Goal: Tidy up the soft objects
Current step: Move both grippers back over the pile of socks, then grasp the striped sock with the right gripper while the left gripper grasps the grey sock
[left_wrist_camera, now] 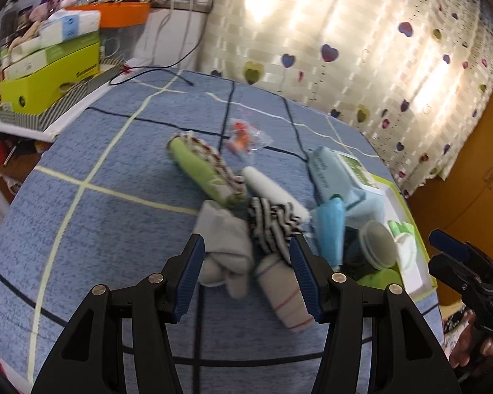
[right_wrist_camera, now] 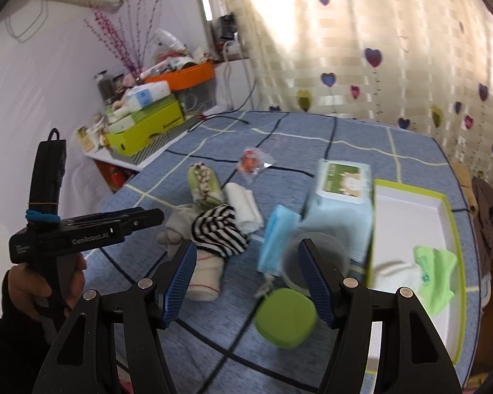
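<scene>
Blue checked bedding (left_wrist_camera: pixel 115 216) is spread beneath a heap of rolled socks (left_wrist_camera: pixel 246 229), gathered just ahead of the wide-open, empty left hand-held gripper (left_wrist_camera: pixel 246 275), while the right hand-held gripper (right_wrist_camera: pixel 246 282), likewise open and empty, is held beside the green-rimmed white tray (right_wrist_camera: pixel 410 216), seemingly their destination.

- Left gripper (left_wrist_camera: pixel 246 275): black angular arms, ribbed blue pads (left_wrist_camera: pixel 190 275), round silver screws at the joints.
- Right gripper (right_wrist_camera: pixel 246 282): same black arms, blue pads, silver screws.
- Left handle: white "GenRobot.AI" lettering, blue band, dark sleeve (right_wrist_camera: pixel 3 338).
</scene>
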Available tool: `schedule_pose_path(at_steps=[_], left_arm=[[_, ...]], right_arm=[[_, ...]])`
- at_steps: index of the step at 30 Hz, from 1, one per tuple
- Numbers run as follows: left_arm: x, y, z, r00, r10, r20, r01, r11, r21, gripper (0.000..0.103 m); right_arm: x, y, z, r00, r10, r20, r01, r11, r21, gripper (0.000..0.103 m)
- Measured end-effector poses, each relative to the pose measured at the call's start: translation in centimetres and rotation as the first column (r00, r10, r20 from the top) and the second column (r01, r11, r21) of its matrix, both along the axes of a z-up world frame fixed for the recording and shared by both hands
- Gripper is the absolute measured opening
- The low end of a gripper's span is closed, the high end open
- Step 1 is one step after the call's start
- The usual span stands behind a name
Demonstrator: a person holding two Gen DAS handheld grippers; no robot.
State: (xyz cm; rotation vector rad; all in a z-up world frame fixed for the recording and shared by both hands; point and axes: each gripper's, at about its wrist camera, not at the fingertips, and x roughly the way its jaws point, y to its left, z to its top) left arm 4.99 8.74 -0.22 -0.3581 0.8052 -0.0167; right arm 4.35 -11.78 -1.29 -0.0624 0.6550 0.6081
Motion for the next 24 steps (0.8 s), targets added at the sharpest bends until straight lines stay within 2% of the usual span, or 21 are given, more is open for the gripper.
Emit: schedule_pose_path(at_steps=[13,22,24], left_arm=[[0.1,3.0,-1.9,0.998,0.044,-0.037,-0.045,0.998,-0.032,0.055],[0.1,4.6,-2.8,0.997,0.059,-0.043,-0.061,0.996,-0.061,0.055],[0.2,4.8,-3.0,0.997,0.056,-0.045,-0.059,0.996,-0.068,0.055]], right_arm=[[3.5,7.1,-2.8,0.992,0.079,-0.103,-0.085,0.995,-0.055,0.064],[6.7,11.2,-5.2,0.981,0.067,-0.181,-0.088,0.99,-0.108,0.064],[7.3,11.7,-5.9,0.978,0.062,-0.2,-0.087,0.989,-0.119,0.062]])
